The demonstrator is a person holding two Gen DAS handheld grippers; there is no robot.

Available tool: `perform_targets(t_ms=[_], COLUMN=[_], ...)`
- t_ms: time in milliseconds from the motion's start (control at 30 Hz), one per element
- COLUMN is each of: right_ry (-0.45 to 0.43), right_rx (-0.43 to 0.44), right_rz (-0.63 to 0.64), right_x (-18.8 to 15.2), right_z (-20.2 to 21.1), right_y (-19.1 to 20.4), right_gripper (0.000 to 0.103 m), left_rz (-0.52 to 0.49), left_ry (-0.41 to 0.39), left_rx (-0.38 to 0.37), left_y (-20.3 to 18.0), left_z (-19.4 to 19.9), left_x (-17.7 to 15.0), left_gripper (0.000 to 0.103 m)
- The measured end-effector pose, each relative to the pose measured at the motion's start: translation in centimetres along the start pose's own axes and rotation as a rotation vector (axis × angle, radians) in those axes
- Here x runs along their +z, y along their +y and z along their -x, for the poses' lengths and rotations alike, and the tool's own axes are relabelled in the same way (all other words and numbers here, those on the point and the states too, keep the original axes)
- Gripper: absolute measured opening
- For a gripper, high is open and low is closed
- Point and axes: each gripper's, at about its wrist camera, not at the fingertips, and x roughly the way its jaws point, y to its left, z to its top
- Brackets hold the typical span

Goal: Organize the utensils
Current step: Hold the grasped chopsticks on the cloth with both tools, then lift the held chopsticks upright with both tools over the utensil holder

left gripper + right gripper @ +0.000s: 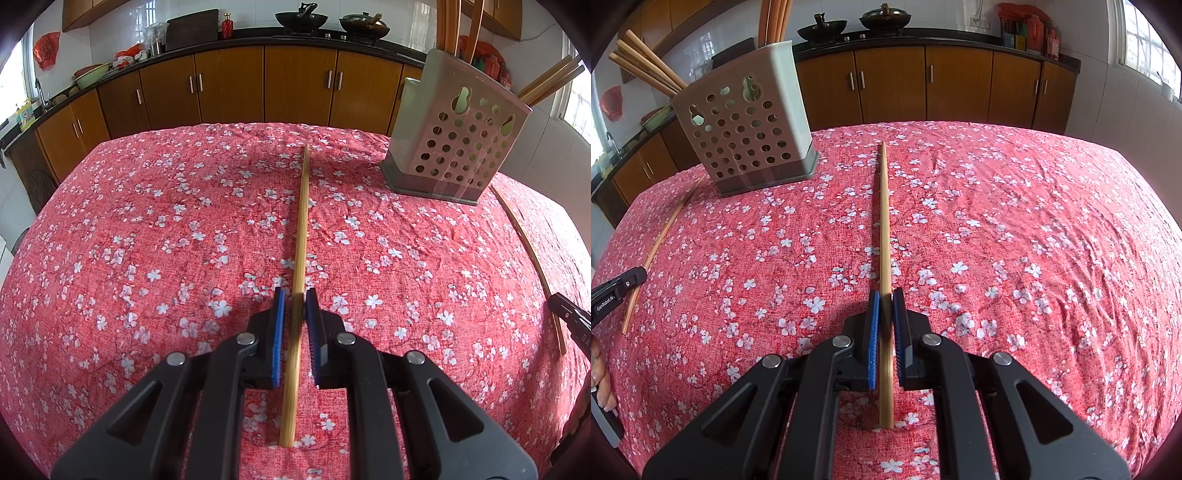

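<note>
i'm holding one chopstick in each hand: the left gripper (294, 325) is clamping narrowly on a chopstick (301, 229) running straight ahead along its fingers, and the right gripper (885, 321) is pinching another chopstick (884, 229) the same way. both are tilting downward over the tablecloth (147, 240). farther off, the holder (458, 136) is standing ahead-right of the left fingers, ahead-left of the right, about equally near.

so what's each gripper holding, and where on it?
Left gripper is shut on a chopstick near its thick end. Right gripper likewise grips its own chopstick near the thick end.
</note>
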Motion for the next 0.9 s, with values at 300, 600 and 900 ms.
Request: perform_targets(t_ms=[300,600,900], right_ry=[0.001,-0.011,-0.221], right_rx=[0.004,0.008,0.027], right_rz=[-0.001,0.019,-0.03], right_x=[-0.5,-1.0,2.0], right_z=[0.5,2.0,9.0], right_y=[0.0,-0.2,-1.6], right_gripper=[0.009,0.008,0.008], left_rz=[-0.024,-0.034,-0.04], left_ry=[0.002,0.011,-0.182], left_rx=[0.017,0.014,-0.026], left_y=[0.1,0.4,0.8], left_z=[0.8,2.0,9.3], left_x=[-1.0,-1.8,0.5], left_gripper=[0.015,0.008,0.008])
